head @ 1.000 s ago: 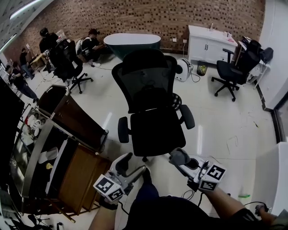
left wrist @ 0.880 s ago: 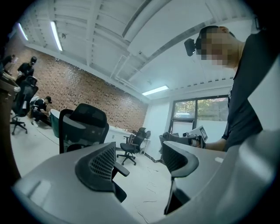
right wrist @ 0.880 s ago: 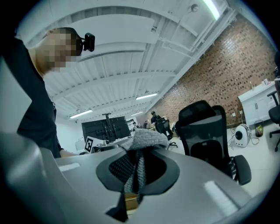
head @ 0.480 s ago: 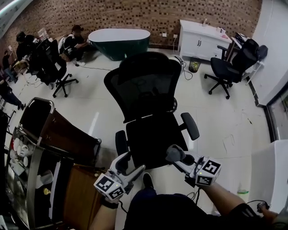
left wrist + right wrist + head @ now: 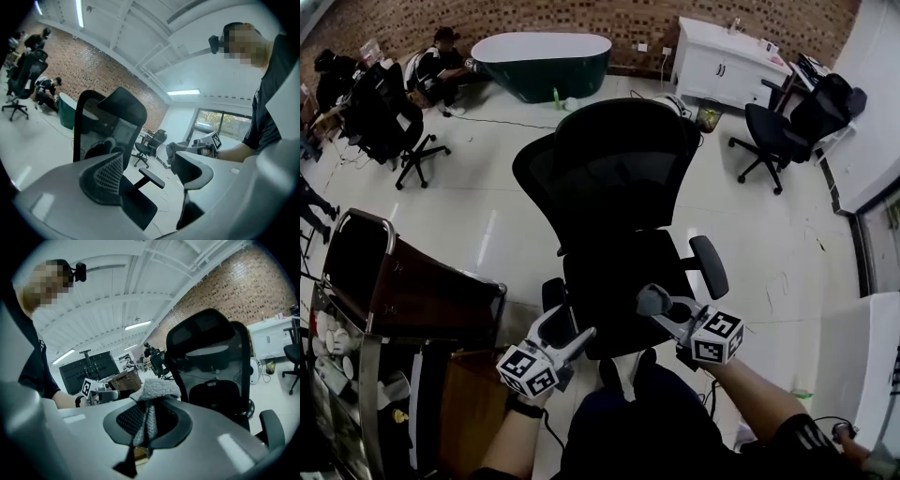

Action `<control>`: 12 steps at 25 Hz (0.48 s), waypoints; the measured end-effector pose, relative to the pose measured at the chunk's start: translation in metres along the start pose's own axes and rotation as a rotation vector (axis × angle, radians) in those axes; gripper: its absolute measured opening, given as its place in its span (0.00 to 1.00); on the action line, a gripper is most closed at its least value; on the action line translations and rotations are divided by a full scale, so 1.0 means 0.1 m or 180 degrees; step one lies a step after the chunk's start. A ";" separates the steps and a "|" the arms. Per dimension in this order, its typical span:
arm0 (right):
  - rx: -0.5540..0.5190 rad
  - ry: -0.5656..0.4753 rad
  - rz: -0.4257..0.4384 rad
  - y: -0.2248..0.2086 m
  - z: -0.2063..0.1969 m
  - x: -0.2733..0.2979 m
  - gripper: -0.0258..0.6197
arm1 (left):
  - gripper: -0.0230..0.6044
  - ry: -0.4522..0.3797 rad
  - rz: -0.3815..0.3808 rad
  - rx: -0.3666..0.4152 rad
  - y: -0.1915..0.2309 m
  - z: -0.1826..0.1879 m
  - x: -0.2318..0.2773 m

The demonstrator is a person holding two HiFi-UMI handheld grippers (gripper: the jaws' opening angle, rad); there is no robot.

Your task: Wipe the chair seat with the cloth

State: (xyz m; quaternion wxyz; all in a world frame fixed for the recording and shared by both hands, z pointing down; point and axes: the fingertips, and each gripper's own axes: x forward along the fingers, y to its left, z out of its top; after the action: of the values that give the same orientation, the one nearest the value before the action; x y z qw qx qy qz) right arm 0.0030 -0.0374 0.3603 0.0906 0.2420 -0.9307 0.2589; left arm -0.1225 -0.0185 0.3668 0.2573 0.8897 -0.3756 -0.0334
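1. Right tongs [image 5: 668, 310] are clamped on the grey cloth [image 5: 650, 299]. A tail is pinched between the pads, and a bunched wad pokes out past the tips.
2. Left tongs [image 5: 566, 329] have their jaws wide apart. They have just been opening and there's nothing between them, only chair and floor through the gap.
3. The black chair seat [image 5: 617, 279] lies straight ahead of me. Its front edge is near and its backrest [image 5: 614, 173] is on the far side, so it runs near to far.
4. Here's what matters: from the head view the cloth sits over the seat's near right corner. The rest of the seat stretches away far and to the left of it. I can't tell whether it's touching, but I'd say it's just above.
5. The right hand is nearer to the job and carries the cloth. My guess is it goes down onto the seat, then strokes away toward the backrest.
6. The left tongs hang empty at the near left corner, just beside the left armrest [image 5: 551, 292]. They're handy if the chair swivels under the push.
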 end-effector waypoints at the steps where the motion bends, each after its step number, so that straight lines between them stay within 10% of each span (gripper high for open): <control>1: 0.0018 0.0052 0.0044 -0.08 -0.03 0.09 0.09 | 0.63 0.0021 0.0052 -0.0051 0.09 -0.05 0.05; 12: 0.0027 0.0772 0.0357 -1.10 -0.73 1.64 0.09 | 0.60 0.0402 0.0449 -0.0244 1.05 -0.58 0.63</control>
State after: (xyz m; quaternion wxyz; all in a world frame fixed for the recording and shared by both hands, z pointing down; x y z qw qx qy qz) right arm -0.0811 -0.1478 0.5186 0.1868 0.1569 -0.9239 0.2948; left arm -0.1314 -0.0977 0.4757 0.3160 0.8509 -0.4188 0.0266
